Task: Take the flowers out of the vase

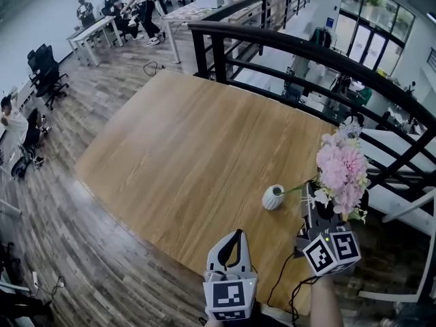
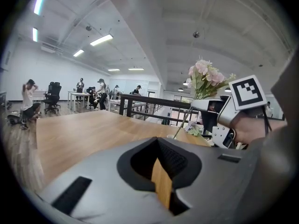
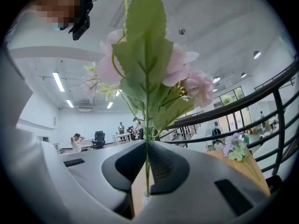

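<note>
A small white ribbed vase (image 1: 273, 197) stands on the wooden table (image 1: 184, 155), near its right front. My right gripper (image 1: 310, 195) is shut on the thin green stem (image 3: 146, 148) of a bunch of pink flowers (image 1: 343, 169), held up to the right of the vase. The stem (image 1: 293, 189) slants down to the vase's mouth; I cannot tell whether its end is still inside. In the left gripper view the flowers (image 2: 204, 77) rise above the right gripper (image 2: 210, 107). My left gripper (image 1: 236, 238) hovers in front of the vase, jaws together and empty (image 2: 161, 171).
A black metal railing (image 1: 306, 53) runs along the table's far and right edges. A black cable (image 1: 281, 281) hangs at the table's near edge. Office chairs (image 1: 46, 70), white desks (image 1: 92, 33) and several people fill the floor at far left.
</note>
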Demonstrator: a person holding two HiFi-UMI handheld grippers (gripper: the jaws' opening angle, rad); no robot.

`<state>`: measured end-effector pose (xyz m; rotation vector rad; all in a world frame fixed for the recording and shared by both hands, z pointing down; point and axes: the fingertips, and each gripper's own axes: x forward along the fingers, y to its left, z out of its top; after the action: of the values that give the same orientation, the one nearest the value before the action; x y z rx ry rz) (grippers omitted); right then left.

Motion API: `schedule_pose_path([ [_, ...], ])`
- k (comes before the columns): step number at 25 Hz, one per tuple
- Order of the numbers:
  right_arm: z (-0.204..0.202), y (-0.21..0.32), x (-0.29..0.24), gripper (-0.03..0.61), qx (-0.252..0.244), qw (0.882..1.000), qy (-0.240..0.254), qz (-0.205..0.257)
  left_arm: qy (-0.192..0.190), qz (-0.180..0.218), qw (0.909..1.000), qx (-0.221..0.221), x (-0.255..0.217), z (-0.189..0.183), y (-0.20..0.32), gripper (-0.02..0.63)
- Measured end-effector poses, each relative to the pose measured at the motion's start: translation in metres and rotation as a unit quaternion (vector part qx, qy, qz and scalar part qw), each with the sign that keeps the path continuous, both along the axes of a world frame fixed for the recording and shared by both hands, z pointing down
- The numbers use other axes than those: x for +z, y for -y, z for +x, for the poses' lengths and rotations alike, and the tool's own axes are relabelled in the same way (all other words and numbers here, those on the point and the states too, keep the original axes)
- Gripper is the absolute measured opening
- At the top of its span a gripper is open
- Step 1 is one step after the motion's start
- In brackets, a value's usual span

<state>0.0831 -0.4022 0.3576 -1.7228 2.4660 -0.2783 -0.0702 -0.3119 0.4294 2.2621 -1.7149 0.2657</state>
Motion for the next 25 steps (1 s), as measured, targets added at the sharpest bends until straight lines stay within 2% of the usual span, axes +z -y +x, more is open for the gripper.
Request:
schedule_pose_path([
  [11, 0.027, -0.041, -0.028, 0.040, 0.008, 1.000, 0.005, 0.015, 0.000, 0.027, 0.9996, 0.002, -0.028, 0.019, -0.028, 0.028],
  [25, 0.050, -0.087, -0.005, 0.040, 0.007, 1.000, 0.009, -0.014, -0.003, 0.038, 0.9991, 0.019, -0.034, 0.052, -0.053, 0.028],
])
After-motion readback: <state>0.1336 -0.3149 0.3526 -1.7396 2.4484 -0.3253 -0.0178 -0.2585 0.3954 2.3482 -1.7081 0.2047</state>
